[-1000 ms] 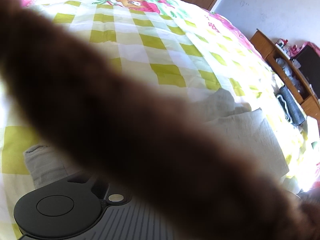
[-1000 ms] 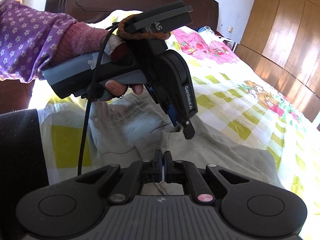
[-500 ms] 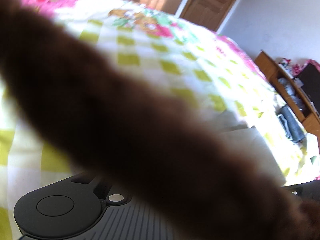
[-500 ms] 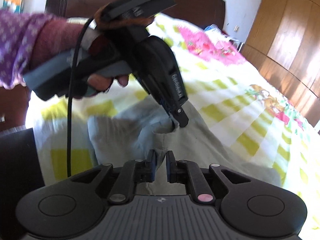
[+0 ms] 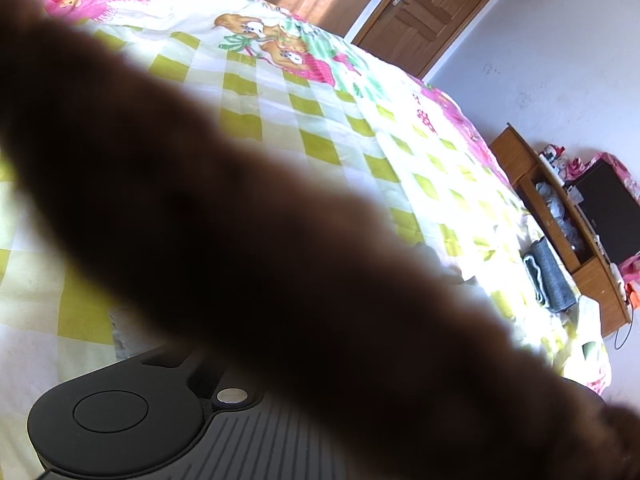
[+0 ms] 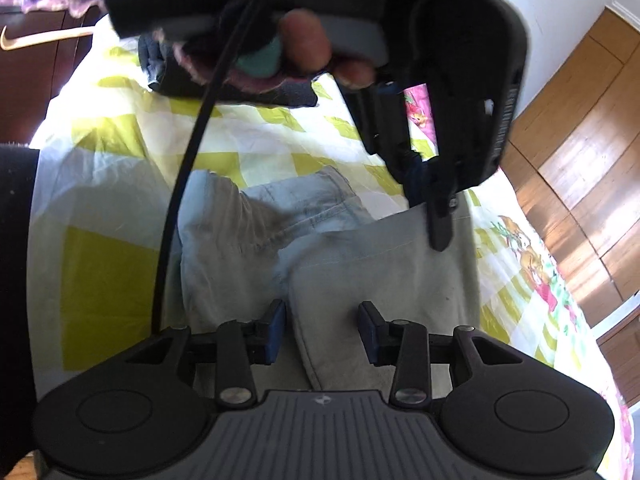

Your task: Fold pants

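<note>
Pants [image 6: 384, 276], soft pale cotton, folded on checked bedspread [image 6: 120, 152]

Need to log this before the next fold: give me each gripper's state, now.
Left gripper: shut, its tip at the pants; whether cloth is pinched cannot be told.
Right gripper: jaws opening, pants fold lying between them, not gripped.

Pale grey-beige pants [image 6: 360, 280] on the bed

They lie flat, folded over on themselves. The upper layer is plain beige with a thin stitched seam. Under it, to the left, a paler, bluish part shows, creased, with stitched seams.
</note>
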